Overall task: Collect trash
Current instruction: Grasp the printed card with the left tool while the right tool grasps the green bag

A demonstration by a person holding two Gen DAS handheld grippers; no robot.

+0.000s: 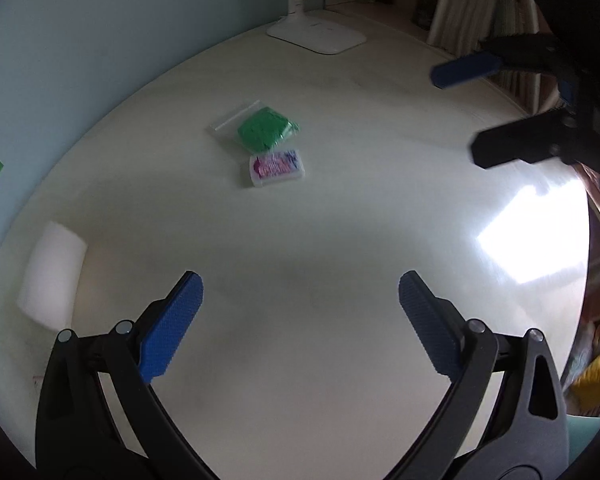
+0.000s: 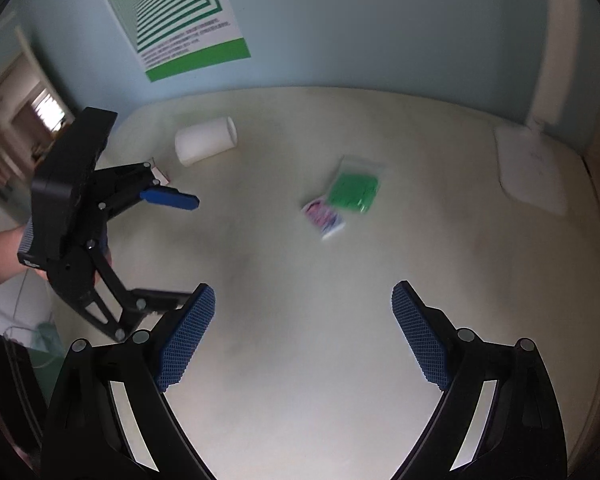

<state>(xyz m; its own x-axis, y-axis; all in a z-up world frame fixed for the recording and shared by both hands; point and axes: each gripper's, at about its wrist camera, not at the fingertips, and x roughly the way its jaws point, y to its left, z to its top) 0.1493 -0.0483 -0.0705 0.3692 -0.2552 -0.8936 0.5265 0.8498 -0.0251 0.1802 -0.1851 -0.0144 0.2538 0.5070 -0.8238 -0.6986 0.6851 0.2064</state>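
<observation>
A clear zip bag with green contents (image 1: 267, 129) lies mid-table, touching a small white packet with a pink and purple label (image 1: 275, 168). Both also show in the right wrist view, the green bag (image 2: 355, 187) and the packet (image 2: 324, 216). My left gripper (image 1: 300, 316) is open and empty, well short of them. My right gripper (image 2: 303, 328) is open and empty, also short of them. The right gripper (image 1: 455, 112) shows at the right of the left wrist view. The left gripper (image 2: 180, 248) shows at the left of the right wrist view.
A white paper roll (image 2: 206, 140) lies on its side near the wall, at the left edge in the left wrist view (image 1: 54, 276). A white lamp base (image 1: 317, 34) stands at the table's back by a shelf of books (image 1: 483, 20). A green striped poster (image 2: 180, 16) hangs on the wall.
</observation>
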